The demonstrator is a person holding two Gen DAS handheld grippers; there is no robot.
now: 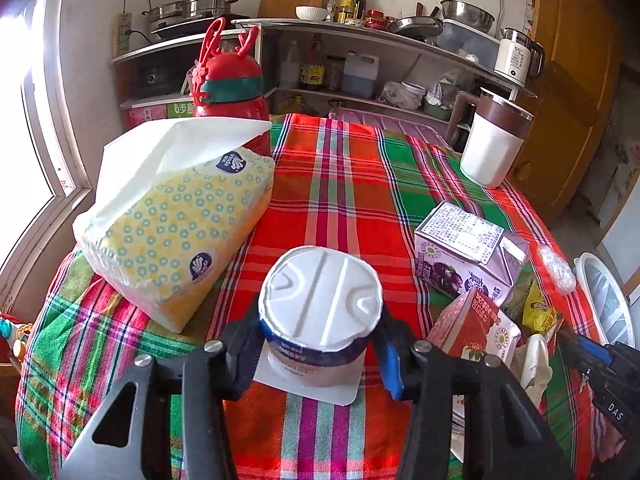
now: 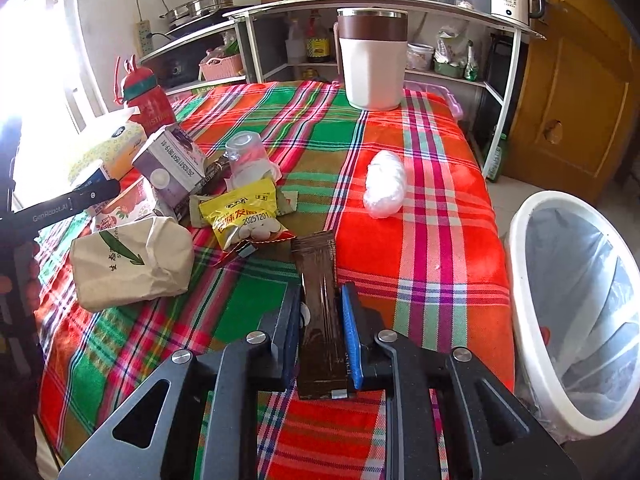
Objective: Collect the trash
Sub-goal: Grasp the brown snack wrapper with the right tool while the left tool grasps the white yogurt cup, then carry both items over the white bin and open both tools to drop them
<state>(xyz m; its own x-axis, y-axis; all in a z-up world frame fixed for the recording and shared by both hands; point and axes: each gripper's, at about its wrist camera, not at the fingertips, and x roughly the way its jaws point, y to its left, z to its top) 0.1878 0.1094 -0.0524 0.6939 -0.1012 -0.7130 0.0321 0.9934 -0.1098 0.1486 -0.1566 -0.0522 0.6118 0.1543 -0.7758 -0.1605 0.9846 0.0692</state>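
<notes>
An upside-down white yogurt cup [image 1: 320,292] with a blue band stands on the plaid tablecloth [image 1: 352,184]. My left gripper [image 1: 320,314] is shut on it, one pad against each side. In the right wrist view my right gripper [image 2: 320,292] is shut on a long brown sachet wrapper [image 2: 316,256], which sticks out forward just above the cloth. More trash lies left of it: a yellow snack packet [image 2: 244,212], a crumpled paper bag [image 2: 132,264], a clear plastic cup [image 2: 248,156], a purple carton [image 2: 172,164] and a red carton [image 1: 472,328]. A ball of clear plastic [image 2: 384,184] lies further back.
A white bin [image 2: 576,312] lined with a clear bag stands off the table's right edge. A tissue pack [image 1: 180,232] and a red bottle [image 1: 232,80] are at the left, and a white and brown mug [image 2: 372,60] at the far edge. Kitchen shelves stand behind.
</notes>
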